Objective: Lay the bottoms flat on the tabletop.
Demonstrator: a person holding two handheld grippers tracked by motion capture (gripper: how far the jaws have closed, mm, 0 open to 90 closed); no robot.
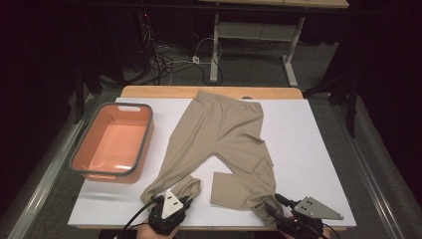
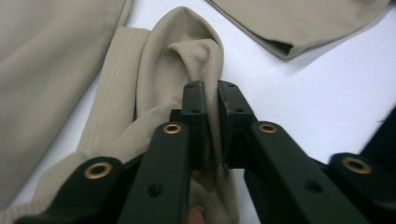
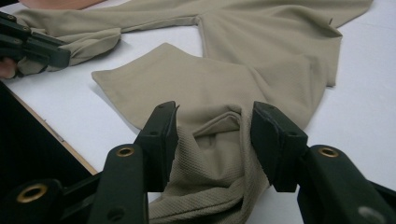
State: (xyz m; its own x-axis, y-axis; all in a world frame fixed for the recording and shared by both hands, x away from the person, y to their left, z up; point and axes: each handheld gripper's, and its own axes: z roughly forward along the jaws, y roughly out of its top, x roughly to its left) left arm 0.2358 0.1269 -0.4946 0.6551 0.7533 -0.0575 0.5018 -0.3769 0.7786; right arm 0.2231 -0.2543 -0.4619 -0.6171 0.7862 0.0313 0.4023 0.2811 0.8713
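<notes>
- Beige knit leggings: spread flat on the white table sheet, waistband at the far edge, both legs running toward the person. No brand, label or readable writing can be made out on the fabric.
- Left leg end: bunched into a raised fold at the near edge of the sheet, just right of the orange plastic tub with a grey rim; a stitched hem band lies beside the fold in the left gripper view.
- Left gripper: black two-jaw tool. Its jaws stand nearly together, clamped on a thin ridge of the bunched leg fabric, which passes between the pads and rises beyond the tips. In the high view this gripper sits at the near edge, a grey three-cornered plate on top, with black cables trailing back.
- Right leg: folded back on itself near the cuff, so a flat flap lies toward the middle of the sheet.
- Right gripper: jaws part-way apart, with a gathered hump of the right leg's fabric between them. The fabric touches both pads, but whether they are pressing firmly on it cannot be told. In the high view it is at the near right corner.
- Wooden table edge: shows beyond the sheet.
</notes>
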